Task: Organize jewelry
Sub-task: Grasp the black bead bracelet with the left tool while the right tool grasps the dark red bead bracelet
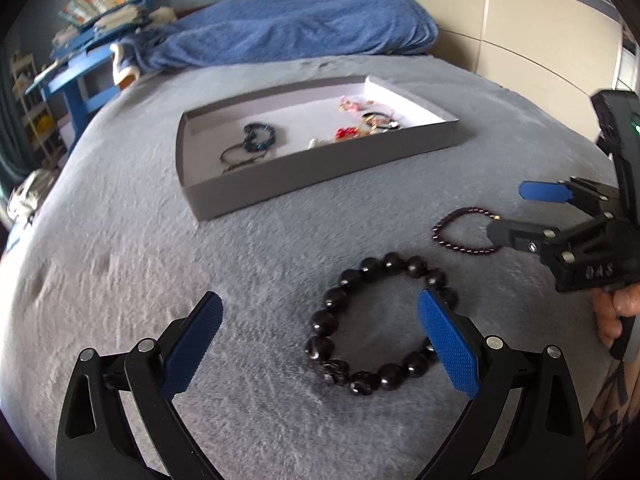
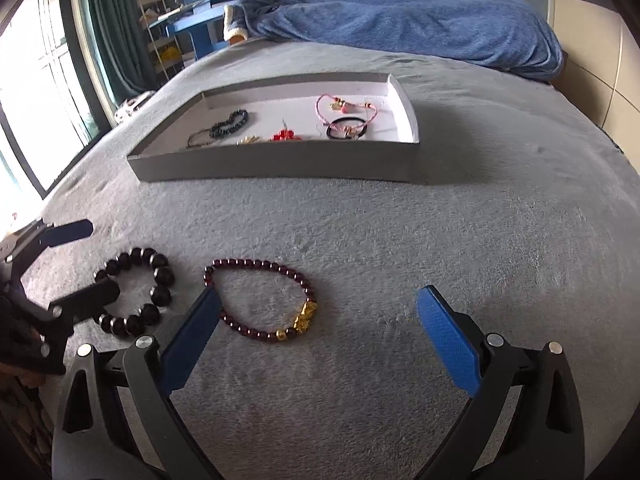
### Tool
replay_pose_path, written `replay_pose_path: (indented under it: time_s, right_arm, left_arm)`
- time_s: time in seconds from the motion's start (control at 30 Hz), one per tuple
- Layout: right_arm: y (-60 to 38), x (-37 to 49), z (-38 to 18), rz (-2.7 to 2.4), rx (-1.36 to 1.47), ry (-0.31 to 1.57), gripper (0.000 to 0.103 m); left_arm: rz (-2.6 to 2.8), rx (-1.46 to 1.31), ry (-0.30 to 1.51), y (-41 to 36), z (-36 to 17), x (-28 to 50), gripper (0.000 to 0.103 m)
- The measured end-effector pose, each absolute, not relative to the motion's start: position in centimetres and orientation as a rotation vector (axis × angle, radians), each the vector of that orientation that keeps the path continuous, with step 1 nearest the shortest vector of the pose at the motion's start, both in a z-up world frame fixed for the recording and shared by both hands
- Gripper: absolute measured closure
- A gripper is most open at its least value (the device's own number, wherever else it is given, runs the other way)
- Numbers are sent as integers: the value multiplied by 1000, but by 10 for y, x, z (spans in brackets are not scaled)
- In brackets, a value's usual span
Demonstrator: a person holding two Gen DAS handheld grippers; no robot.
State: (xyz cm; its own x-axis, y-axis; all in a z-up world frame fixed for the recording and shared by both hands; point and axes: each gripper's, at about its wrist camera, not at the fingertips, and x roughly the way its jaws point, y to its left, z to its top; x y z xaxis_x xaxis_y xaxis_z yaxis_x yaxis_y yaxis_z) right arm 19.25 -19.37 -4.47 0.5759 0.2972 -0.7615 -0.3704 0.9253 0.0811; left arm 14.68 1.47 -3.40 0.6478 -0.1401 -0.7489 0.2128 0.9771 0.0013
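Note:
A black bracelet of large beads (image 1: 320, 322) lies on the grey bedspread, mostly between the fingers of my left gripper (image 1: 319, 298), which is open; its right finger crosses the ring's right side. A dark red bead bracelet (image 2: 256, 263) with a gold charm lies just right of the black bracelet (image 2: 160, 276). My right gripper (image 2: 319, 292) is open, and its left finger covers the red ring's left edge. Each view shows the other gripper: the right gripper (image 1: 510, 212) over the red bracelet (image 1: 440, 228), the left gripper (image 2: 100, 258) at the black one. Beyond both stands a grey tray (image 2: 280, 160) (image 1: 320, 164) that holds several jewelry pieces.
A rumpled blue blanket (image 2: 420, 24) lies at the head of the bed. A blue desk (image 1: 80, 80) piled with books stands beside the bed, with a window (image 2: 36, 92) on the left. A hand (image 1: 616, 312) holds the right gripper's handle.

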Motion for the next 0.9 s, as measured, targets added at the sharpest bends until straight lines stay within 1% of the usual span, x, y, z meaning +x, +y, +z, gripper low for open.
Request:
replay_pose_path:
  time_s: [0.07, 0.3, 0.43, 0.47, 0.6, 0.63, 0.7, 0.73, 0.77, 0.8, 0.83, 0.87, 0.9]
  right_arm:
    - [-189, 192, -47, 392, -120, 879, 10]
    - [-178, 193, -57, 401, -179, 898, 14]
    - [-175, 192, -60, 417, -185, 911, 19]
    - [-174, 192, -60, 418, -192, 909, 23]
    - [-171, 189, -59, 435, -195, 906, 30]
    - [-170, 188, -59, 444, -195, 905, 34]
    - [-168, 186, -58, 459, -198, 899, 42]
    - [-166, 184, -58, 470, -203, 893, 48]
    - [-165, 182, -58, 476, -207, 891, 53]
    - [-163, 181, -57, 484, -213, 886, 56]
    - [-162, 180, -57, 490, -215, 884, 62]
    - [-161, 179, -57, 499, -215, 882, 67]
    - [-160, 178, -56, 505, -215, 880, 70]
  left_arm:
    - [-197, 82, 862, 16, -37, 150, 7]
    - [-194, 109, 917, 13, -49, 158, 8]
    - [-193, 124, 930, 10, -52, 159, 8]
    - [-193, 125, 930, 10, -52, 159, 8]
    - [-192, 140, 934, 7, -53, 160, 12]
    - [-195, 144, 933, 6, -53, 159, 13]
    - [-201, 151, 931, 3, -52, 158, 18]
    - [-206, 154, 929, 3, -52, 158, 21]
    - [-213, 156, 927, 1, -52, 157, 26]
    - [-226, 162, 923, -1, -51, 156, 33]
    - [-236, 166, 920, -2, -50, 155, 37]
    - [-250, 174, 916, -5, -50, 153, 44]
    - [-259, 179, 913, -7, -49, 152, 51]
